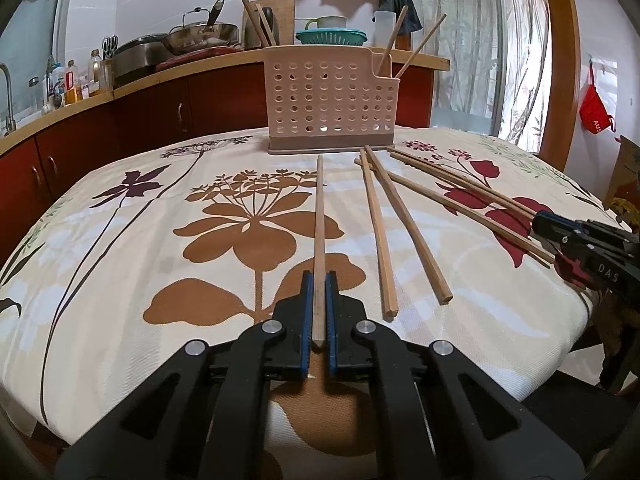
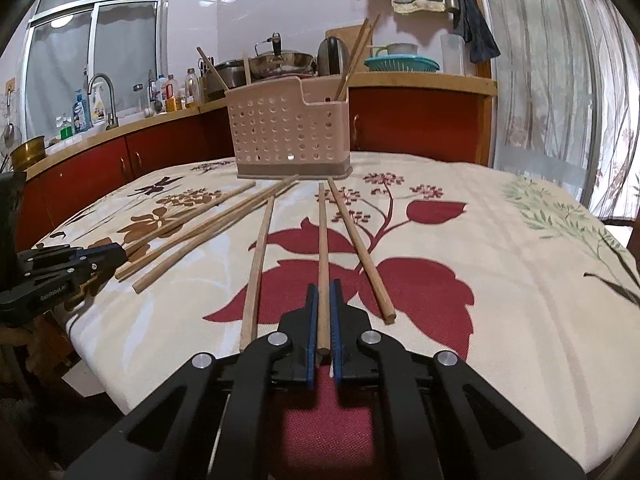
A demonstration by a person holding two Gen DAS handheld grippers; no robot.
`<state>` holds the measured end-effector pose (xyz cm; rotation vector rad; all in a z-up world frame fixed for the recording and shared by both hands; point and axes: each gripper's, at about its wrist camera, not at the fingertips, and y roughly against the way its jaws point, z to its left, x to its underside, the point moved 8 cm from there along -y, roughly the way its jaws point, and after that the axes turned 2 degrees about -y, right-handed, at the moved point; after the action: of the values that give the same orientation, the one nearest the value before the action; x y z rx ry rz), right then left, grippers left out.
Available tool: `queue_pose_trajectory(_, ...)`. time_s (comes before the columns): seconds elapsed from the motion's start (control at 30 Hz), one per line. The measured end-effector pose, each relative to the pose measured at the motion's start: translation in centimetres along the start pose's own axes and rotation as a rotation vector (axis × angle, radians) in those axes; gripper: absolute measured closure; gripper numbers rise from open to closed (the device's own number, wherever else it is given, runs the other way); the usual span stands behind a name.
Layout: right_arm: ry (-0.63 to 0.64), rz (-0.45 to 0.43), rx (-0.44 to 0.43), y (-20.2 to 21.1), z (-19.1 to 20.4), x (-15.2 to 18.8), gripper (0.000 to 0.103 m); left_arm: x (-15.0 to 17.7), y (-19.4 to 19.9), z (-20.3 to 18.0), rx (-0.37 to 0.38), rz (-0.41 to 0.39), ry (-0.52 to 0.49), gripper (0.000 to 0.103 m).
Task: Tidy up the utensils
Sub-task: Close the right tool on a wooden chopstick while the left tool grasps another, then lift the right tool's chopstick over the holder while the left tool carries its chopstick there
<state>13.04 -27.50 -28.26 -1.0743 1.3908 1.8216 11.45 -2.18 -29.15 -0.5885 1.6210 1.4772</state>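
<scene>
A pink perforated utensil holder (image 1: 332, 100) stands at the table's far side and holds a few wooden chopsticks; it also shows in the right wrist view (image 2: 290, 132). Several wooden chopsticks lie loose on the flowered tablecloth. My left gripper (image 1: 319, 280) is shut on one chopstick (image 1: 319, 220) that points toward the holder. My right gripper (image 2: 324, 286) is shut on another chopstick (image 2: 323, 240), with one chopstick (image 2: 258, 264) to its left and one (image 2: 362, 252) to its right. The right gripper (image 1: 560, 232) shows at the left wrist view's right edge; the left gripper (image 2: 100, 252) shows at the right wrist view's left edge.
The tablecloth-covered table (image 1: 120, 240) drops off close below both grippers. A kitchen counter (image 1: 140, 80) with red cabinets, pans, bottles and a teal colander (image 1: 331, 36) runs behind the table. A curtained glass door (image 2: 560, 80) is to the right.
</scene>
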Motion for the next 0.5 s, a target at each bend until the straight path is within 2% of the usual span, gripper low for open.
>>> queue_pose_trajectory(0.33,0.031,-0.071,0.016,1.6,0.4,-2.2,0.096,-1.0,0.8,0.1,-0.004,-0.033,0.005,0.096)
queue_pose_trajectory(0.5,0.023,-0.103,0.018,2.6,0.3,-3.6,0.096,-2.6,2.4,0.1,-0.009,-0.095,-0.002,0.096)
